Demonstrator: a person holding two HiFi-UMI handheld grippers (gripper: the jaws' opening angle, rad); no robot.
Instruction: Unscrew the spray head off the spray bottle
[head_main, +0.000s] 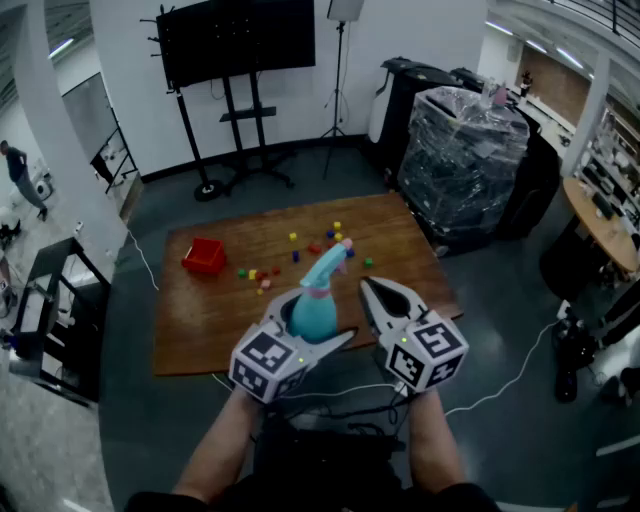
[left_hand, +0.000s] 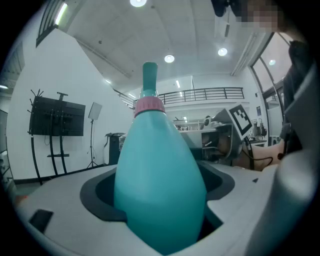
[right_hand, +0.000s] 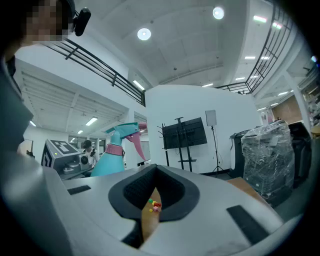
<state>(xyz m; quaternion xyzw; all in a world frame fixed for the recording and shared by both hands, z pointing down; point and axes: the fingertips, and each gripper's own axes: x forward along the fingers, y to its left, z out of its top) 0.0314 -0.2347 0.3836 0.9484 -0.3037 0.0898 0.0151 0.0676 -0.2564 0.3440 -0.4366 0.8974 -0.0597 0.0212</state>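
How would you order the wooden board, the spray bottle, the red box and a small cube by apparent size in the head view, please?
1. wooden board
2. spray bottle, though it is nearer the camera, which enlarges it against the red box
3. red box
4. small cube

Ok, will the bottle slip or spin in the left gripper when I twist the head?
Possibly: the spray bottle is smooth, rounded and tapering where the left gripper clamps it, so it may rotate. It looks like plastic, likely light and squeezable. The spray head overhangs, so it may tilt.
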